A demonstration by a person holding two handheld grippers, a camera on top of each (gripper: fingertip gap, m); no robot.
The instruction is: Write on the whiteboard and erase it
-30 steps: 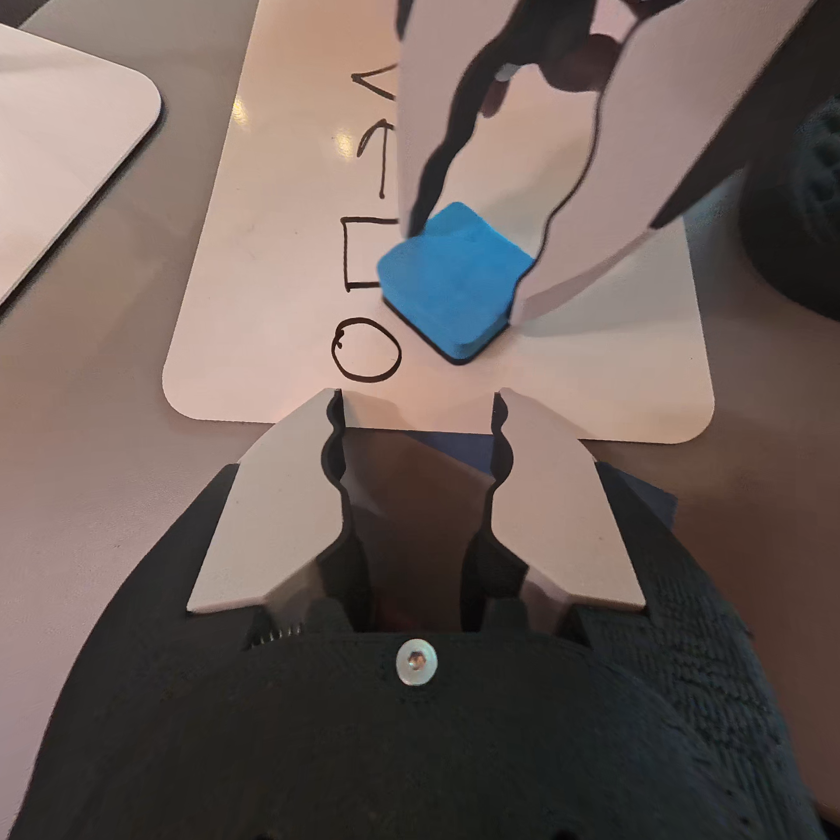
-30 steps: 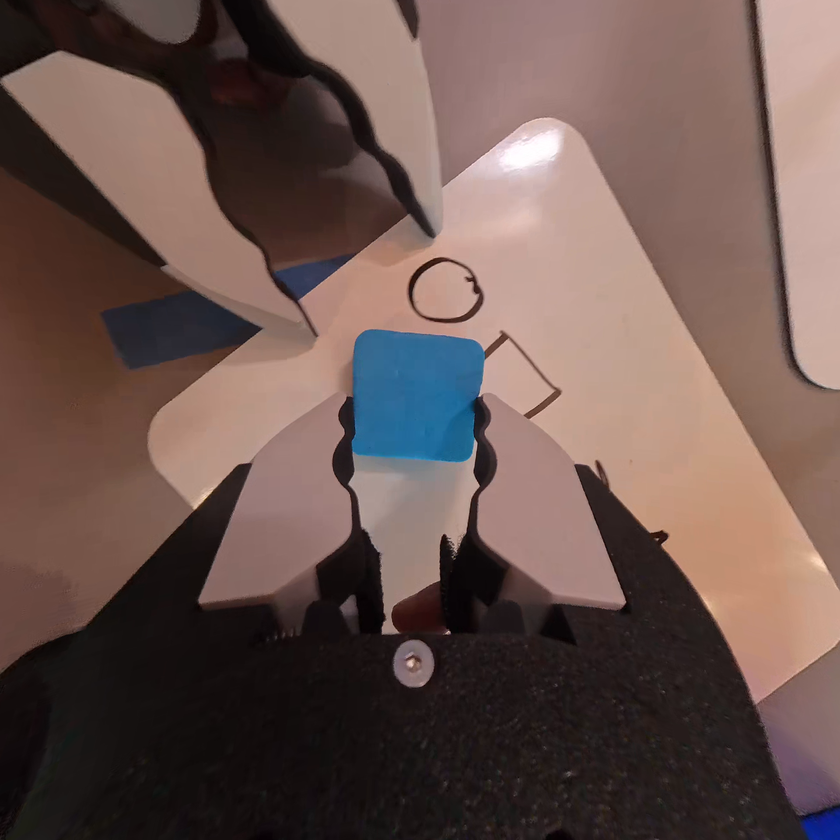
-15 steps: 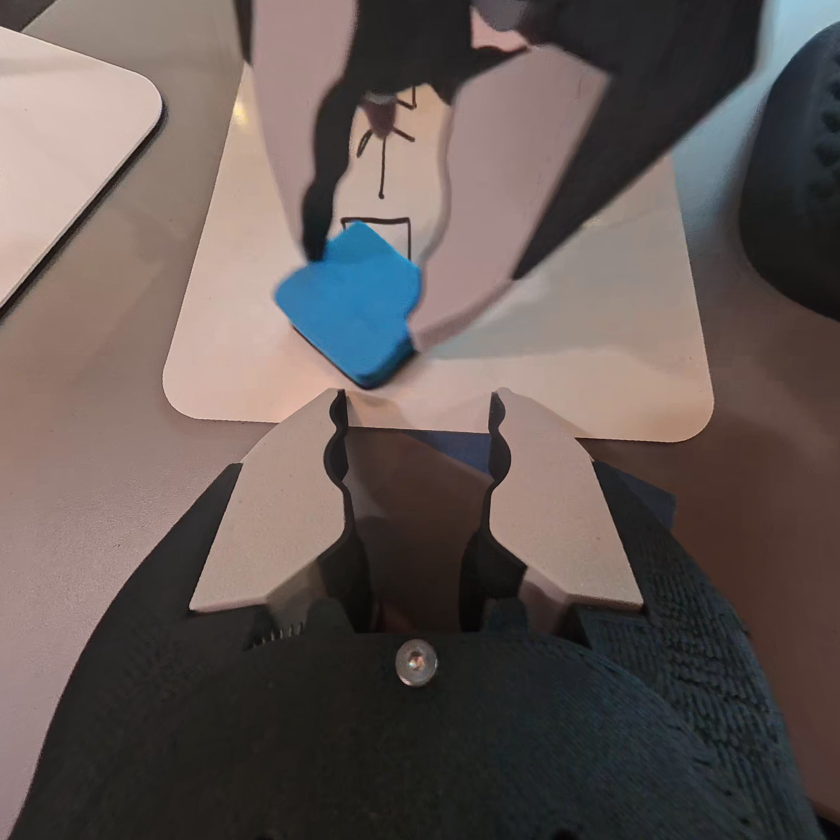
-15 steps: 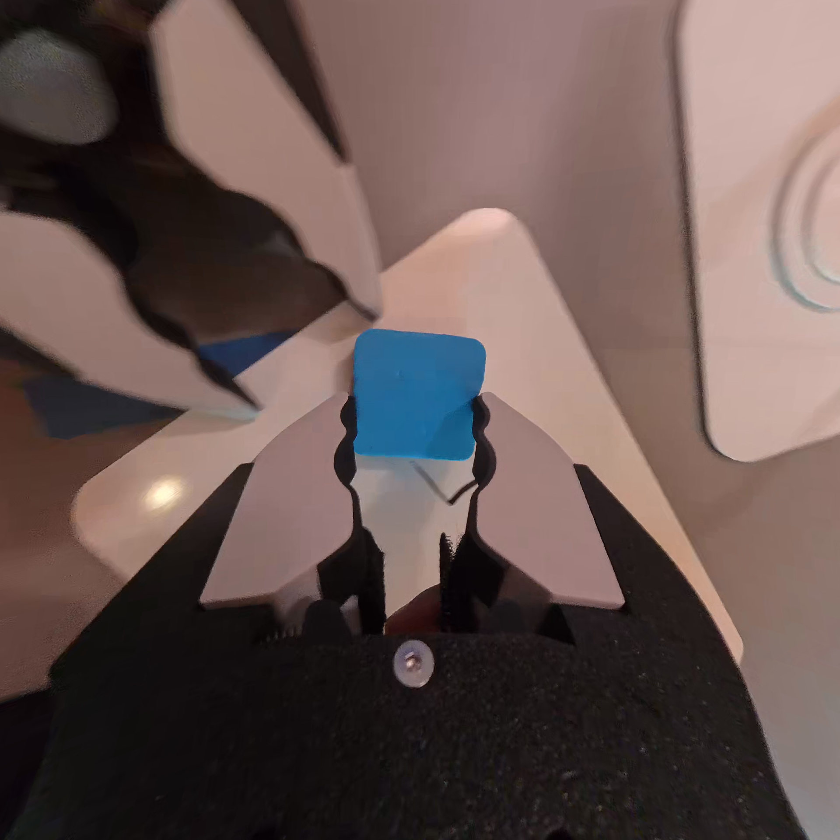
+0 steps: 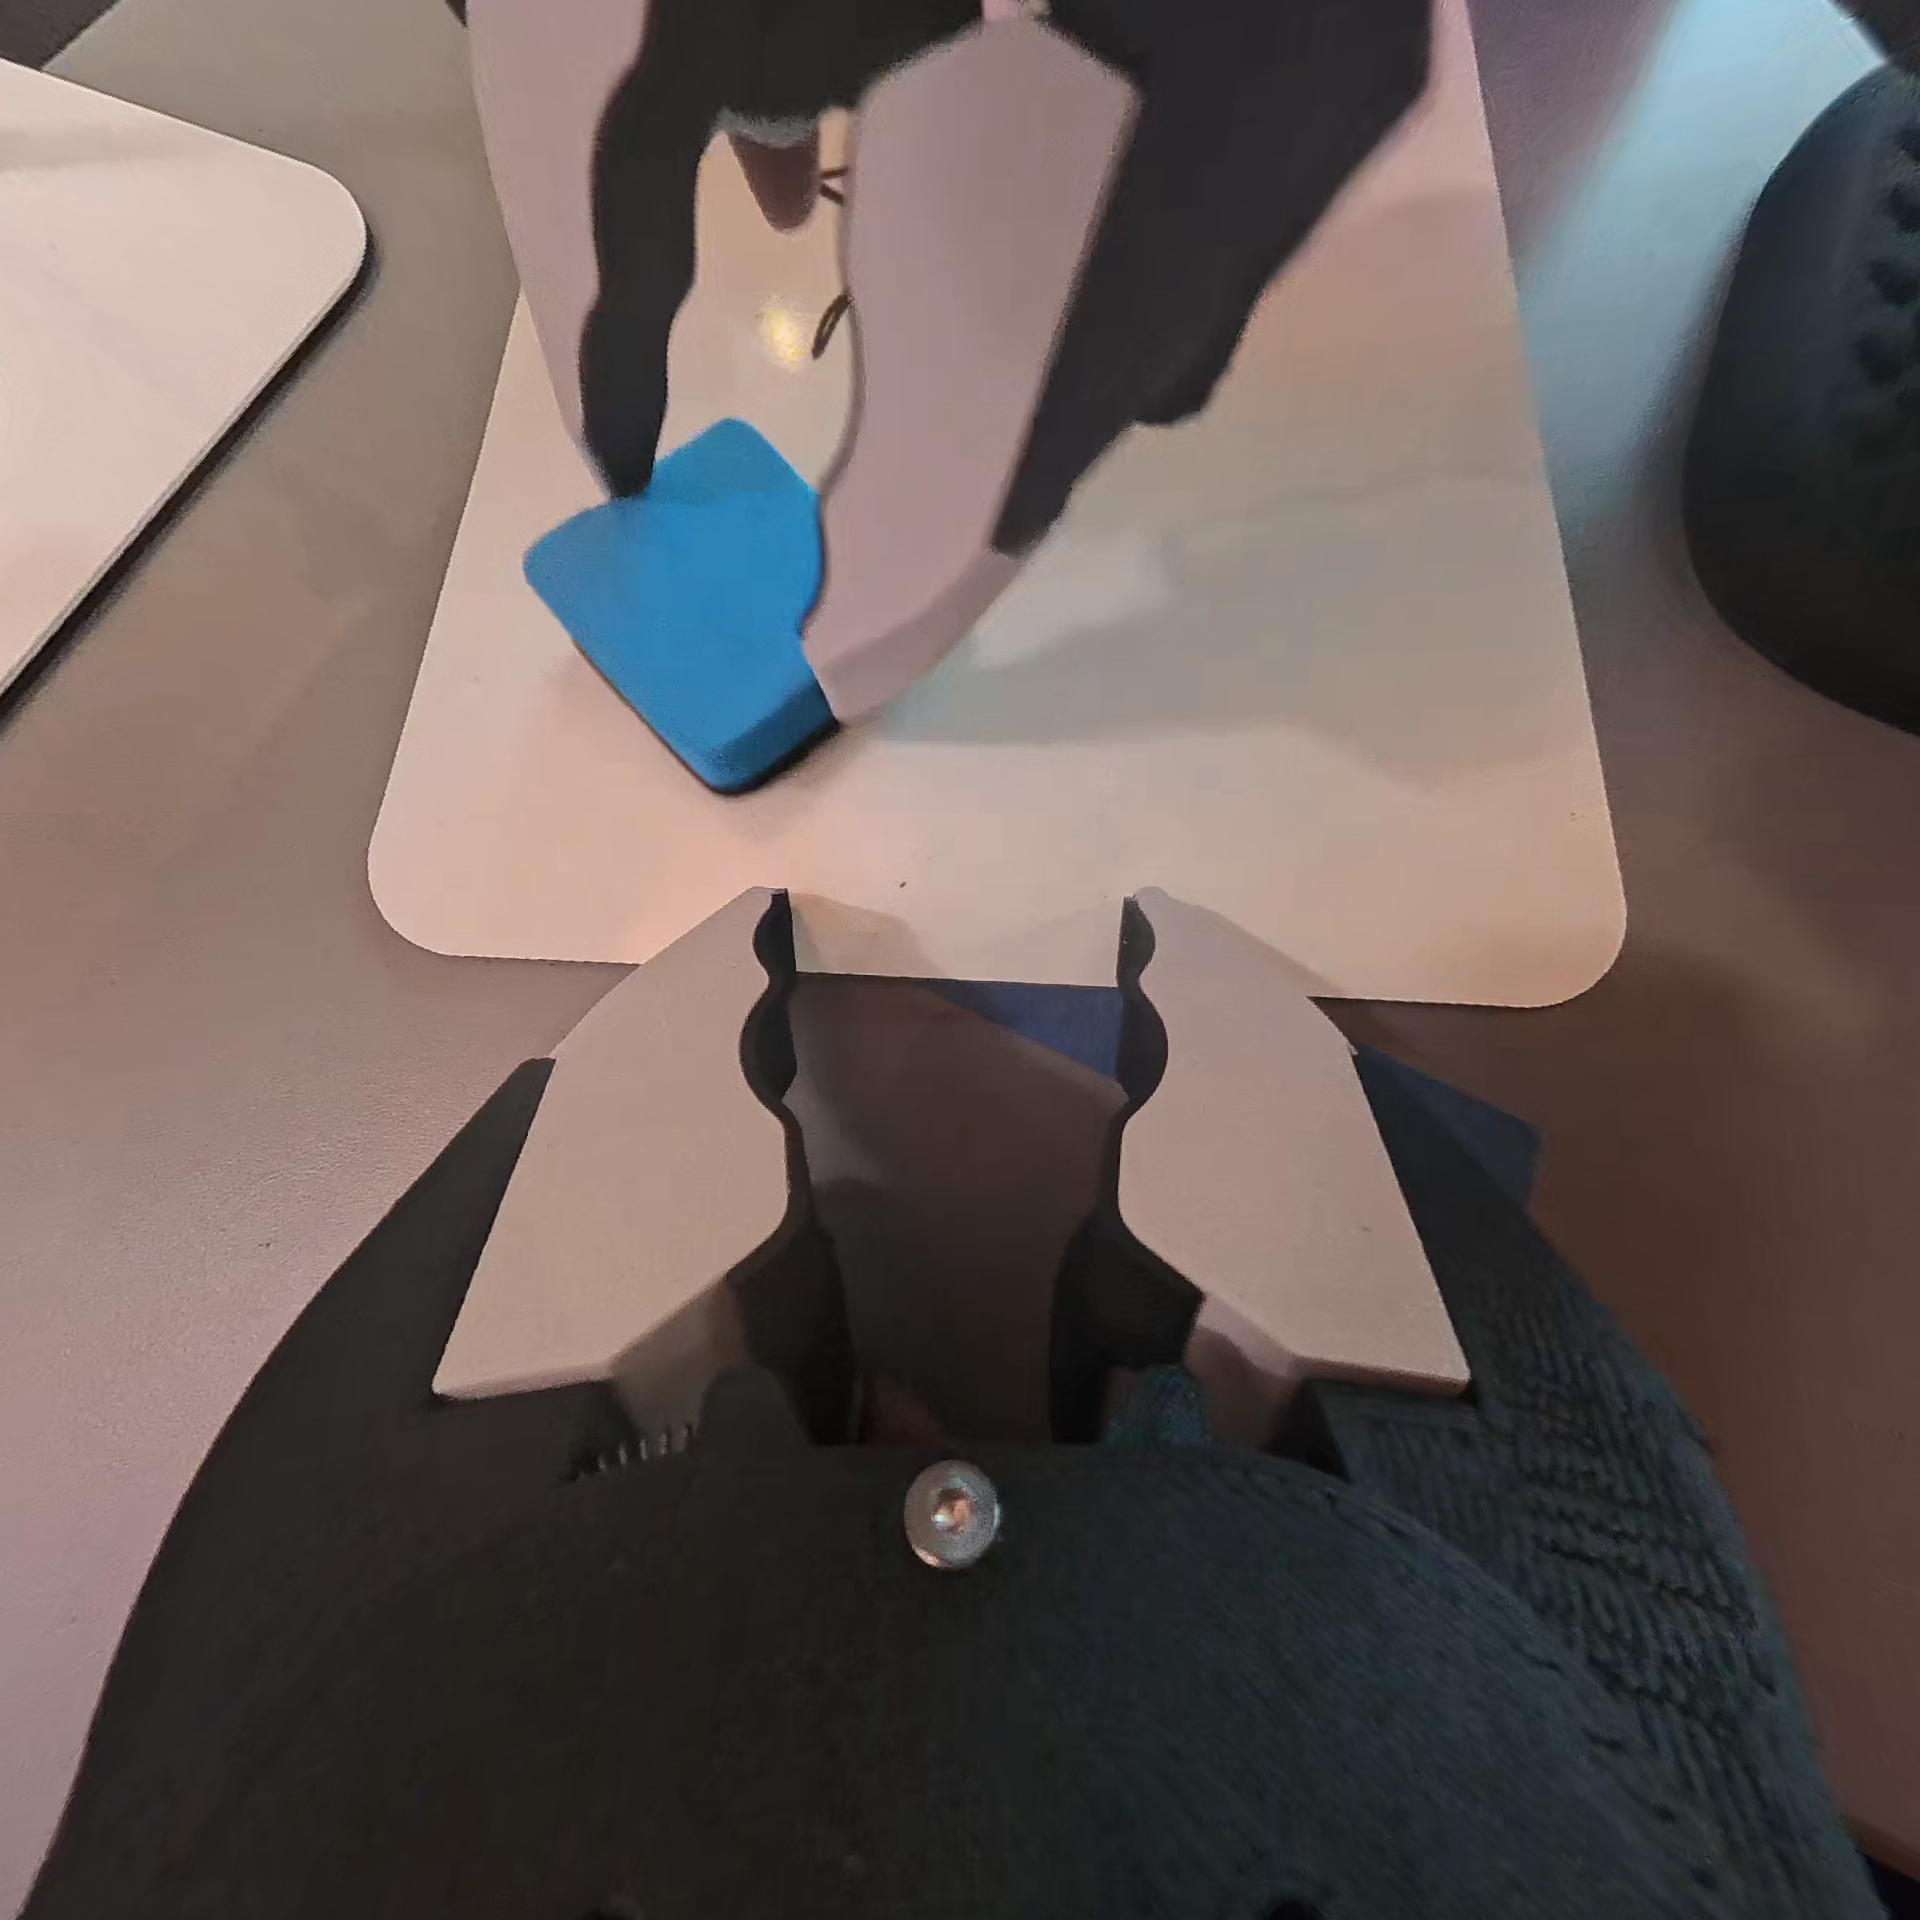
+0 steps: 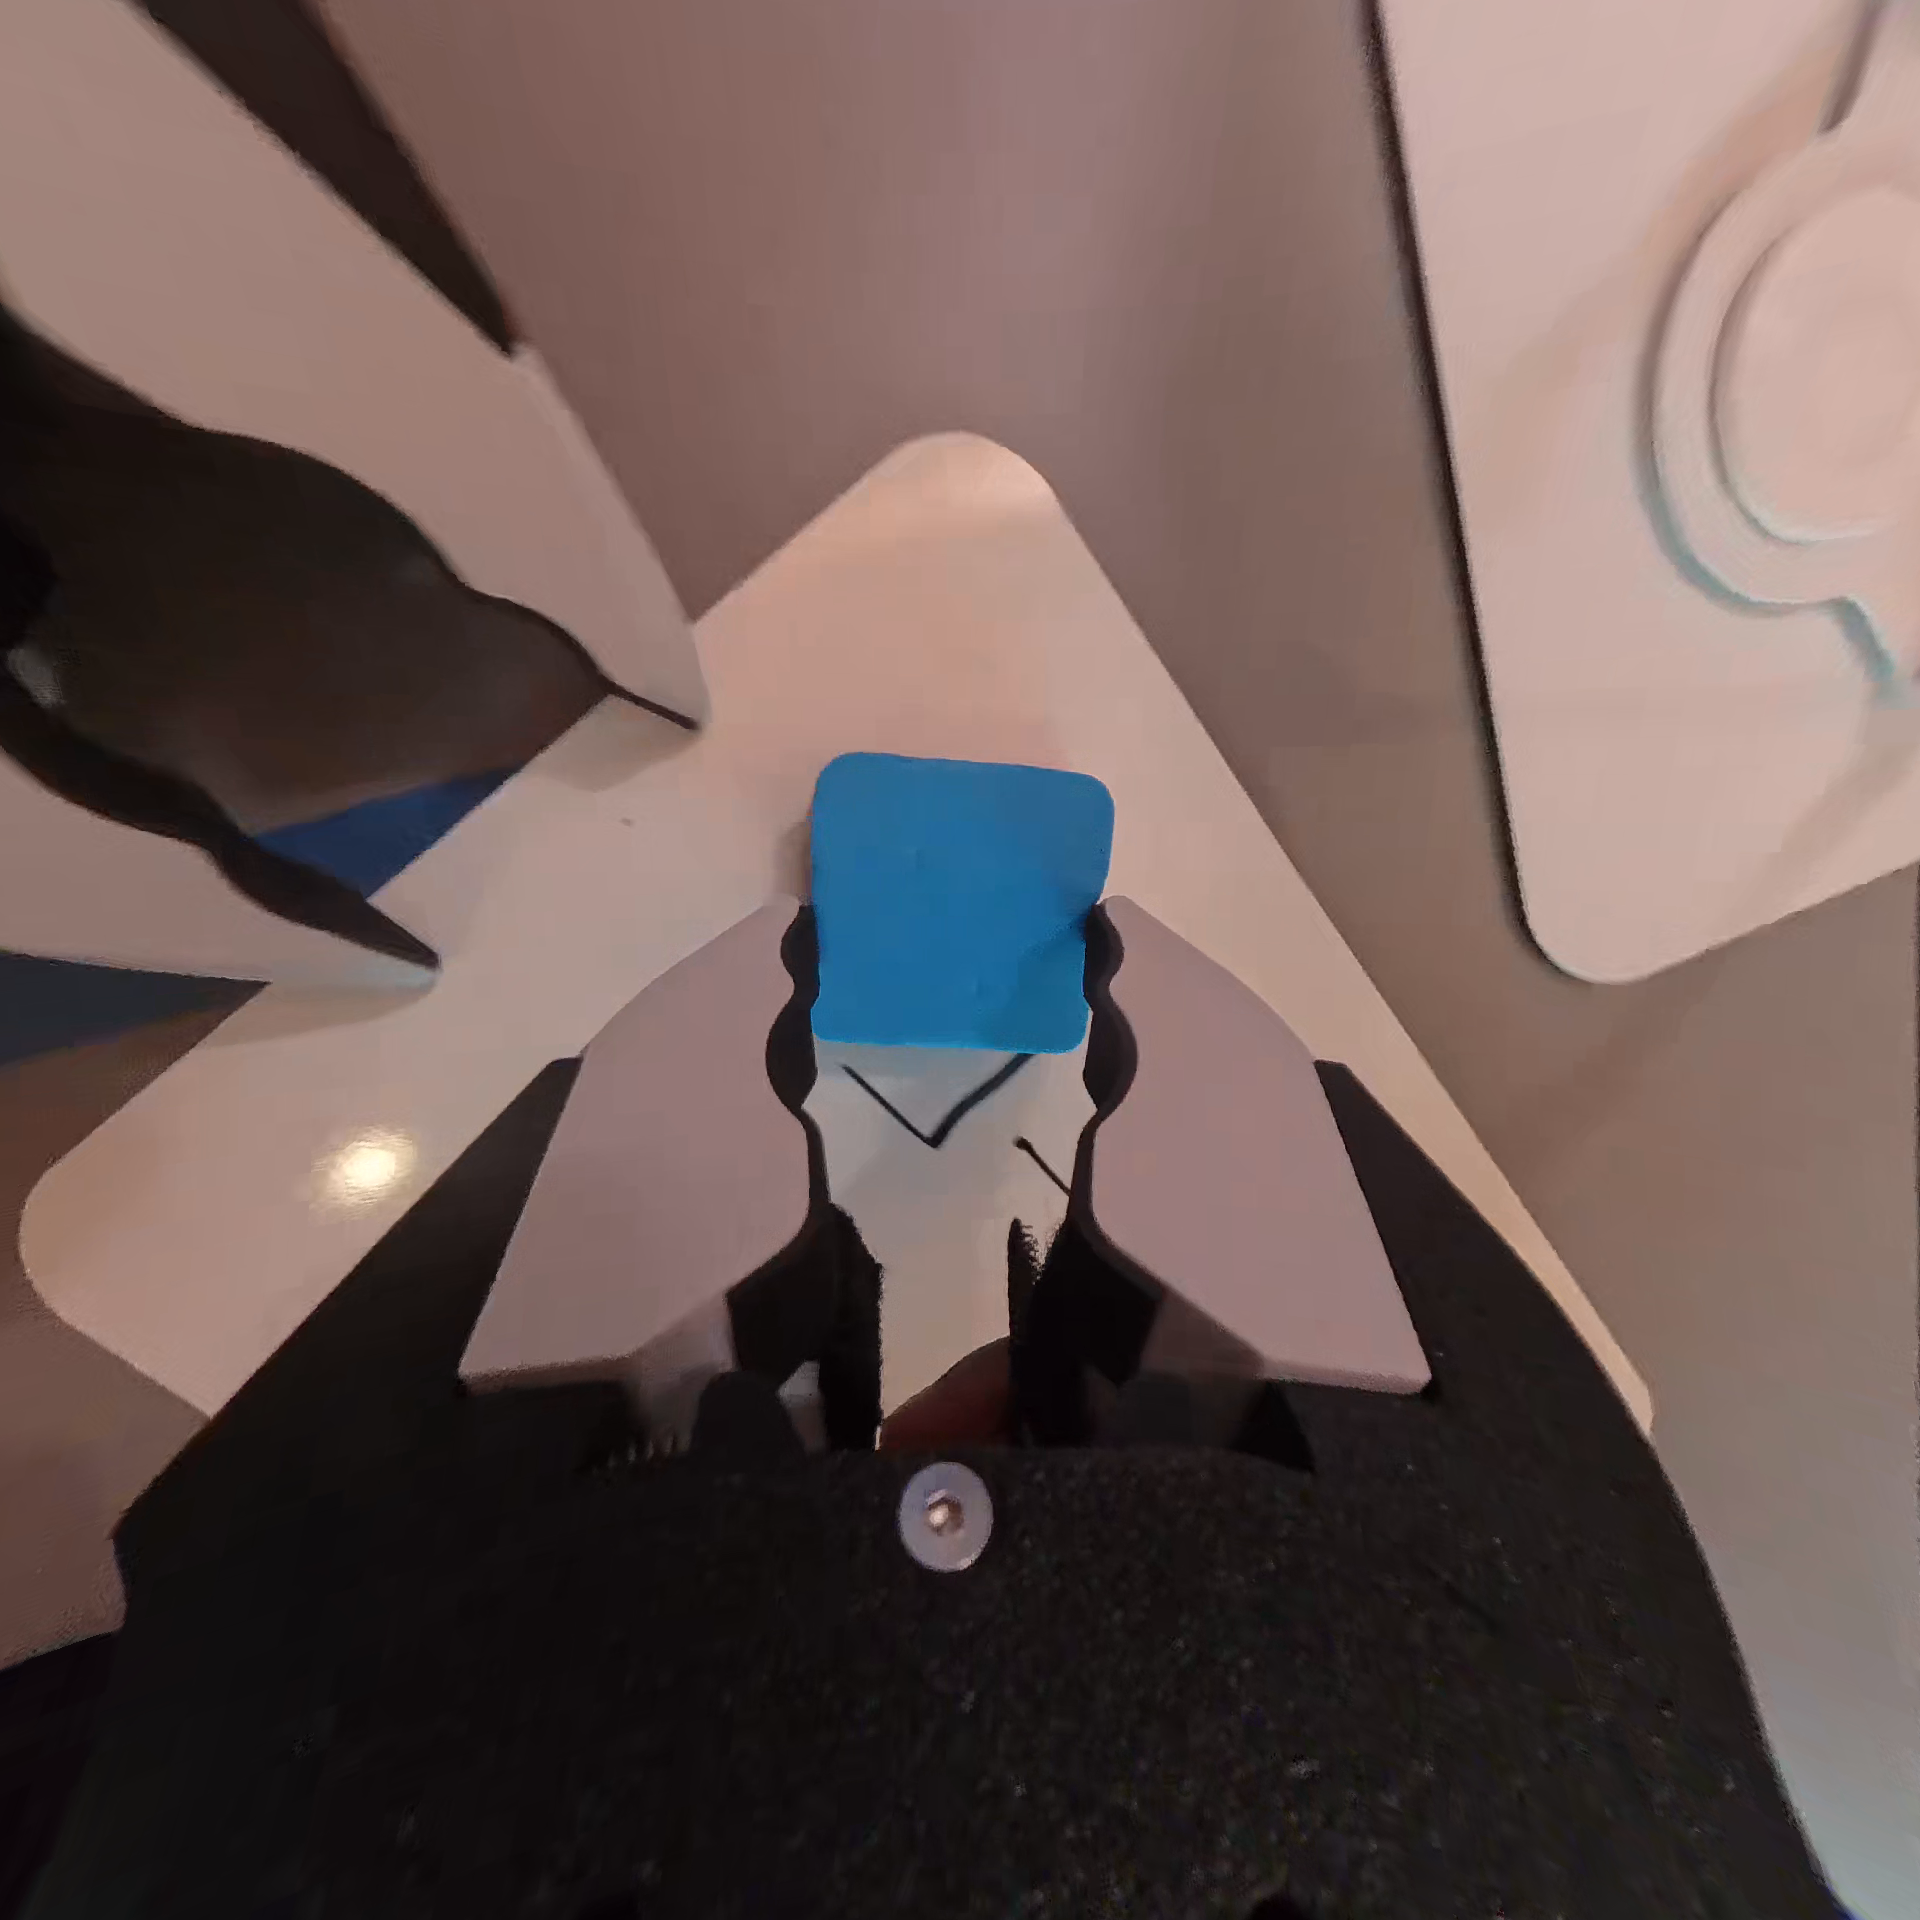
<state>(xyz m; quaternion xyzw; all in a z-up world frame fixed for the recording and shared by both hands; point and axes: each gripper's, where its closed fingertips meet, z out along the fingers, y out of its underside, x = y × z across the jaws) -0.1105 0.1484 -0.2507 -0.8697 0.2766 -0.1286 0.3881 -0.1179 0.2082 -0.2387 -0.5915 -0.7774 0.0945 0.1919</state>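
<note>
The white whiteboard (image 5: 1143,779) lies flat on the grey table. My right gripper (image 6: 951,914) is shut on a blue square eraser (image 6: 961,899) and presses it flat on the board near its near-left part. The eraser (image 5: 686,613) and the right gripper (image 5: 727,587) also show in the left wrist view. A few black marker lines (image 6: 925,1117) remain between the right fingers, and others (image 5: 831,312) lie farther up the board. My left gripper (image 5: 956,920) is open and empty, with its tips at the board's near edge. It also shows in the right wrist view (image 6: 556,842).
A second white board (image 5: 156,312) lies to the left; in the right wrist view it (image 6: 1662,416) shows a raised round relief. Blue tape (image 5: 1049,1013) sticks out from under the whiteboard's near edge. A black textured object (image 5: 1818,416) sits at the right.
The right gripper has swept the eraser leftward across the board's near part. The drawn circle is gone and the square is mostly gone or covered. The left gripper has not moved.
</note>
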